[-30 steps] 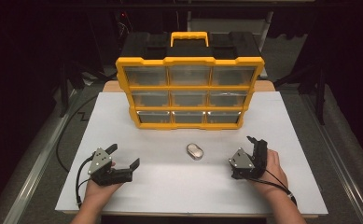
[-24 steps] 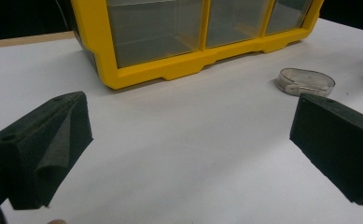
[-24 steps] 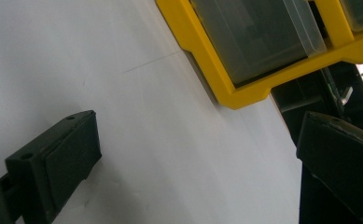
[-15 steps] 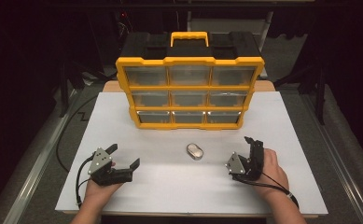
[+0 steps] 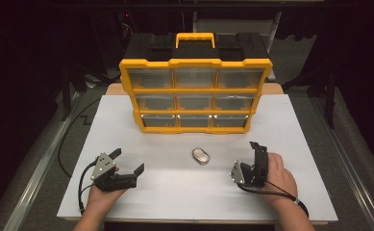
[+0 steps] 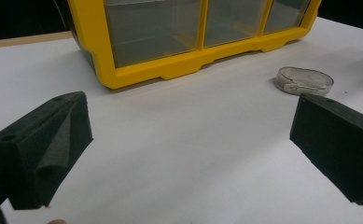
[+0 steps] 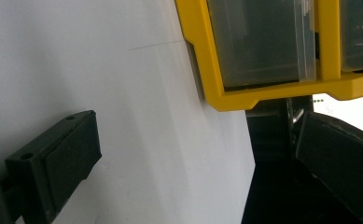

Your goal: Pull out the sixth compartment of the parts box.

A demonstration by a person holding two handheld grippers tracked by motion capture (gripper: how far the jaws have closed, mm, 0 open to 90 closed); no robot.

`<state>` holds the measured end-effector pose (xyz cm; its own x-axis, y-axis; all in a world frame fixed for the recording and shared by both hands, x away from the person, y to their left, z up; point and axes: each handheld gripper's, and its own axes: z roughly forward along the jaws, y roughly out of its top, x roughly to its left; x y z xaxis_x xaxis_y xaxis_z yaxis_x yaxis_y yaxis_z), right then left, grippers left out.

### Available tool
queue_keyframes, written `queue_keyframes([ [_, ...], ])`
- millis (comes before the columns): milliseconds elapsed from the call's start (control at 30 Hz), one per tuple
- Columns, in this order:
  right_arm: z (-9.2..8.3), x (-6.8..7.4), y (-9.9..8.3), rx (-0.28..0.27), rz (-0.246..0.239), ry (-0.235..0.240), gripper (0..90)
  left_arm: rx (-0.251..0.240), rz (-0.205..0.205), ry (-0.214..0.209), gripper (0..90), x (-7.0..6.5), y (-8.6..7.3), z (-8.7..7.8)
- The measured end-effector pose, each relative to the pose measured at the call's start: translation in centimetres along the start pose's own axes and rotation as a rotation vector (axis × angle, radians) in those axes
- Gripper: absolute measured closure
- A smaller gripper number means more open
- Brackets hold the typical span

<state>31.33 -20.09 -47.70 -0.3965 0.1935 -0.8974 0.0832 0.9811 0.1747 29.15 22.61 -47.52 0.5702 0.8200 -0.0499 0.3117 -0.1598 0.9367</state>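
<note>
Drawers of the yellow organizer (image 5: pixel 195 95) faced the person across the white table (image 5: pixel 175 192). Before it lay the small oval tin (image 5: pixel 201 155), long axis running fore-and-aft, between both spread, empty tools, nearer the right hand-held gripper (image 5: pixel 252 163) than the left hand-held gripper (image 5: pixel 127 163).

Each bare-armed hand carries a black two-jaw gripper, the left gripper (image 5: pixel 128 163) topped by a grey three-cornered plate with small screws and trailing a black looping cable, the right gripper (image 5: pixel 255 159) bearing a similar grey plate, its thin black cable circling the wrist.
</note>
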Motion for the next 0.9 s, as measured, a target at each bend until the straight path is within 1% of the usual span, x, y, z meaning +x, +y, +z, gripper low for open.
queue_keyframes([
  [100,0.0,0.1,0.1,-0.001,-0.013,-0.003,0.0,0.0,0.0,0.0,0.2,0.0,0.0,0.0],
  [133,-0.1,0.1,0.3,0.008,-0.037,-0.006,0.0,-0.001,0.0,0.0,0.2,0.0,0.0,0.0],
  [167,-0.2,0.2,0.4,0.009,-0.028,-0.01,0.0,-0.001,0.0,0.0,0.2,0.0,0.0,0.0],
  [267,-0.3,0.2,0.6,0.007,-0.074,-0.026,0.2,-0.002,-0.001,-0.001,0.2,0.0,0.0,0.0],
  [333,-0.3,0.3,0.7,0.008,-0.076,-0.032,0.3,-0.004,0.001,-0.003,0.2,-0.1,0.0,0.0],
  [400,-0.4,0.3,0.8,0.004,-0.102,-0.037,0.7,-0.007,0.001,-0.003,0.2,-0.1,0.0,0.0],
  [467,-0.4,0.5,0.9,0.013,-0.107,-0.044,1.2,-0.007,0.0,-0.002,0.2,0.0,0.0,-0.1],
  [500,-0.5,0.7,0.9,0.026,-0.089,-0.034,1.5,-0.007,0.0,-0.002,0.2,0.0,0.0,-0.1],
  [533,-0.5,0.6,1.1,0.017,-0.113,-0.049,1.9,-0.017,-0.007,0.001,0.2,0.0,0.0,-0.1],
  [567,-0.5,0.5,1.1,0.014,-0.134,-0.059,2.4,-0.016,-0.002,0.002,0.2,0.1,0.0,-0.1],
  [600,-0.6,0.6,1.2,0.016,-0.132,-0.066,2.8,-0.017,0.0,-0.001,0.2,0.1,0.0,-0.1],
  [700,-0.7,0.6,1.4,0.016,-0.137,-0.063,3.8,-0.023,-0.001,-0.004,0.2,0.1,0.1,-0.2],
  [733,-0.6,0.7,1.5,-0.002,-0.146,-0.08,5.2,-0.03,-0.002,-0.004,0.2,0.0,0.1,-0.2],
  [767,-0.6,0.7,1.5,-0.005,-0.146,-0.083,5.9,-0.036,0.001,-0.005,0.2,0.0,0.1,-0.2],
  [900,-0.6,0.8,1.5,0.0,-0.135,-0.079,8.2,-0.046,0.007,0.001,0.2,0.0,0.1,-0.2],
])
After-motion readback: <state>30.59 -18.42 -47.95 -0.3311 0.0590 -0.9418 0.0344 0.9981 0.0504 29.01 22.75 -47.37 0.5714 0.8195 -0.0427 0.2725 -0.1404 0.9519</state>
